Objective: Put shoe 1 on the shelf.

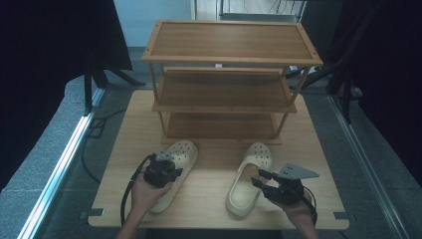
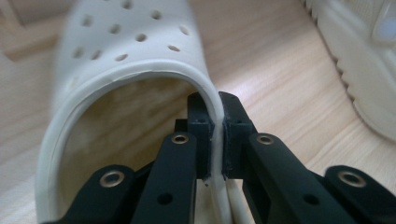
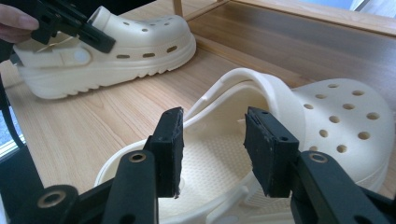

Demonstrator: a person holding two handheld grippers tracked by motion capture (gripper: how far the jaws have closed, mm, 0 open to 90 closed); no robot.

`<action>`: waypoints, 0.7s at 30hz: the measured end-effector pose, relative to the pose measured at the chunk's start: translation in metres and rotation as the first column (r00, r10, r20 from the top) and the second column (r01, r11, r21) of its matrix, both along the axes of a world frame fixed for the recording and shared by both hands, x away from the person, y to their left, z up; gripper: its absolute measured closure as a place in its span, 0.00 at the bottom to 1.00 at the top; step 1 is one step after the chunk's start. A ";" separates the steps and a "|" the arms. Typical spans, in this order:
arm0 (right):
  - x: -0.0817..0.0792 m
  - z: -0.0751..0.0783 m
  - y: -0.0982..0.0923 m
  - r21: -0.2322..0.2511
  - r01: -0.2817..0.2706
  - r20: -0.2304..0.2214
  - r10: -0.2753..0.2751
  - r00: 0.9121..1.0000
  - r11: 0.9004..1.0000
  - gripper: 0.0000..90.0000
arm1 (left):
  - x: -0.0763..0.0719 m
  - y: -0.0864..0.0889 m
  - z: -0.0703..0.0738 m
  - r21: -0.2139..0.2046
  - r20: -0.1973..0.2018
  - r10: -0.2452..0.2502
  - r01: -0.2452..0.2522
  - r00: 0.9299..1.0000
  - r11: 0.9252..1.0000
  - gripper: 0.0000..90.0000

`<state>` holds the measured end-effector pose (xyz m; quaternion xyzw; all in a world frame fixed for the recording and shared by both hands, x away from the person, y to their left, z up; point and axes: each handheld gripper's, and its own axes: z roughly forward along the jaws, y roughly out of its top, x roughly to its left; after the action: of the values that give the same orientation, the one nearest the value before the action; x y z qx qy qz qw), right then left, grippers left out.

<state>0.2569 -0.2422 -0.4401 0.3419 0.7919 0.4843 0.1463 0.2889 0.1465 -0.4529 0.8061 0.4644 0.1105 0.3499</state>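
A: Item one: cream perforated foam clog, left one, lying on the pale wooden tabletop near the front, left of centre, toe toward the three-tier wooden shoe rack at the far side.

B: Noted. The left gripper is clamped on the thin rim of its opening, one pad inside the rim, one outside.

A: Item two: matching cream clog, right one, near the front, right of centre, also on the tabletop.

B: The right gripper is released, jaws standing apart over the heel opening, pads not touching the foam.

A: Risks?

B: The left grip holds only a narrow, soft edge. If lifted fast, I'd expect the rim to flex and slip free, or the clog to swing and knock the rack's lowest shelf. The right jaws straddle open air over the footbed; closing there would likely catch nothing unless one pad drops outside the wall.
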 end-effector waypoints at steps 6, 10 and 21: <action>0.000 0.004 -0.007 0.015 0.019 0.009 -0.019 1.000 1.000 0.64 | -0.002 0.003 0.011 -0.053 0.039 -0.010 0.012 0.999 0.999 0.95; 0.000 0.005 -0.010 0.019 0.027 0.011 -0.027 1.000 0.999 0.64 | 0.001 0.000 0.016 -0.073 0.052 -0.017 0.021 0.999 0.997 0.94; 0.001 0.003 -0.010 0.015 0.024 0.005 -0.024 1.000 1.000 0.64 | 0.033 -0.024 0.028 -0.086 0.079 -0.022 0.029 0.997 0.996 0.94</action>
<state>0.2579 -0.2520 -0.4374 0.3510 0.7838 0.4892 0.1518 0.3218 0.1226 -0.4251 0.7909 0.4444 0.1171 0.4041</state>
